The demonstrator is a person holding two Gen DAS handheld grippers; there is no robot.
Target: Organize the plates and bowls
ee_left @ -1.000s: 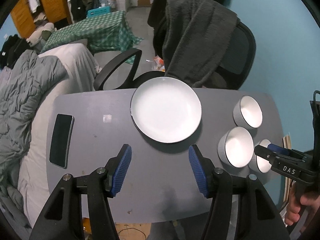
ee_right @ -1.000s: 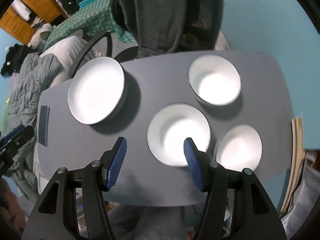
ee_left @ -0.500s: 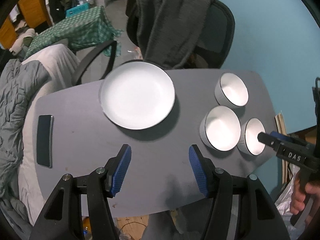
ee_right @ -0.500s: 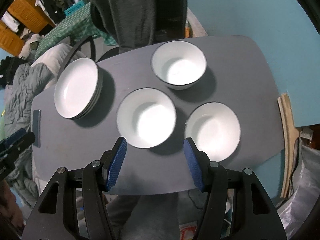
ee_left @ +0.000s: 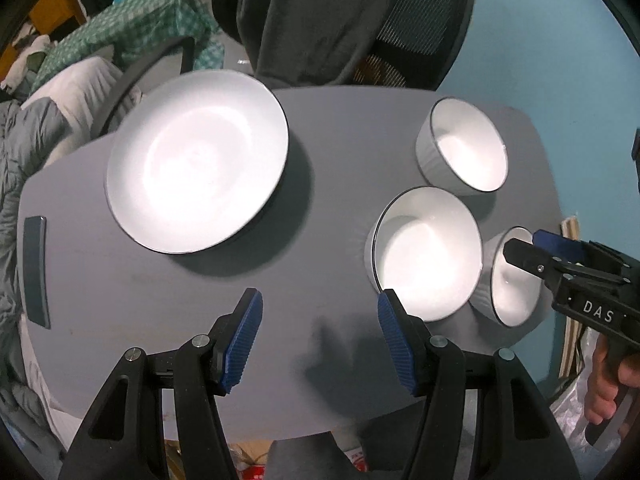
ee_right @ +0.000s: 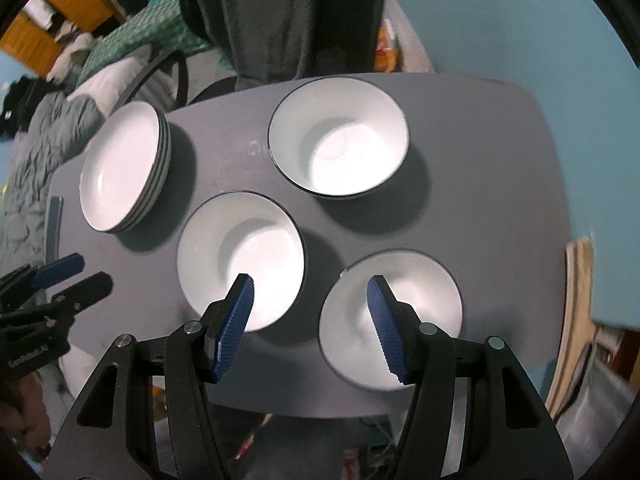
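Left tongs (ee_left: 320,336): you hold them spread wide and empty above the near bare part of the grey table (ee_left: 320,160); nothing lies between the blue pads (ee_left: 244,338).
Right tongs (ee_right: 310,326): also spread wide, gripping nothing; you hover them over the gap between the two nearest bowls, so either rim is in reach.
Plate stack (ee_right: 124,166): ahead and to the left of the right tongs, far-left of the left tongs; several plates nested, rims showing as dark lines. Judged already sorted.
Middle bowl (ee_right: 240,252): just ahead of the right tongs' left pad, apart from its neighbours.
Near bowl (ee_right: 394,312): under the right pad, close to the table edge.
Far bowl (ee_right: 338,136): well ahead, slightly right.
Phone (ee_left: 36,272): dark slab far left of the left tongs, beside the plates.
Step judged: bowls still separate; nesting them is what remains.
Caution: a smooth glazed rim may slip; bite the wall squarely.
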